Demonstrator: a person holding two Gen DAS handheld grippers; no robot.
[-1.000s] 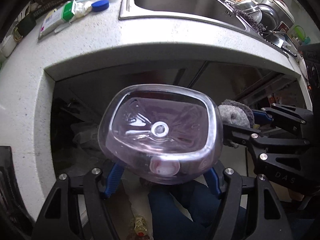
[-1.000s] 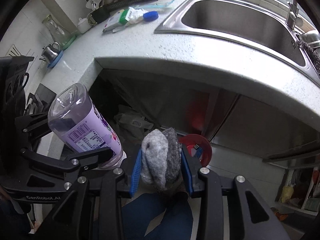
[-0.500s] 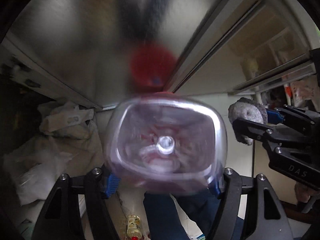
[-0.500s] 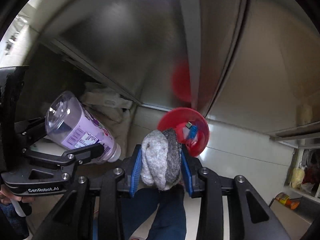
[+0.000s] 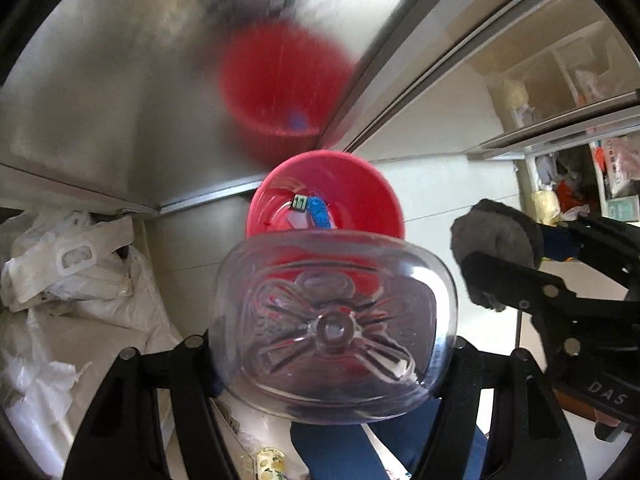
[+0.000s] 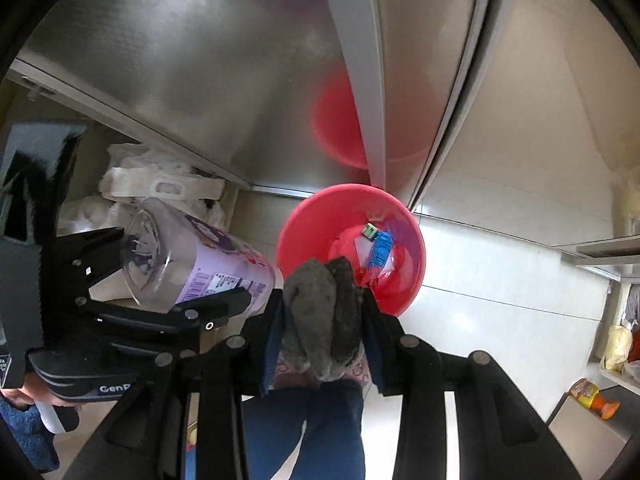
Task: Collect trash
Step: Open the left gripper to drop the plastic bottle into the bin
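Note:
In the left wrist view a clear plastic bottle (image 5: 332, 328) fills the lower middle, its base toward the camera, with my left gripper (image 5: 332, 364) shut on its sides. The right wrist view shows the same bottle (image 6: 192, 264) with a purple label, lying tilted in that gripper (image 6: 168, 280). My right gripper (image 6: 324, 320) is shut on a rolled grey cloth (image 6: 320, 312), also seen as the cloth (image 5: 496, 248) at the right. A red bin (image 5: 324, 200) (image 6: 352, 248) stands on the floor just beyond both grippers. It holds a blue scrap, white paper and a small packet.
Crumpled white plastic bags (image 5: 72, 272) lie on the left under the cabinet. A steel cabinet door (image 5: 120, 80) rises behind the bin and mirrors it. A person's blue trouser leg (image 5: 348, 448) is below. Open shelves (image 6: 612, 360) with packets stand at the right.
Both grippers have dropped from counter height to near the floor. The counter and sink have left view and the red bin looks much larger. Both grips are unchanged.

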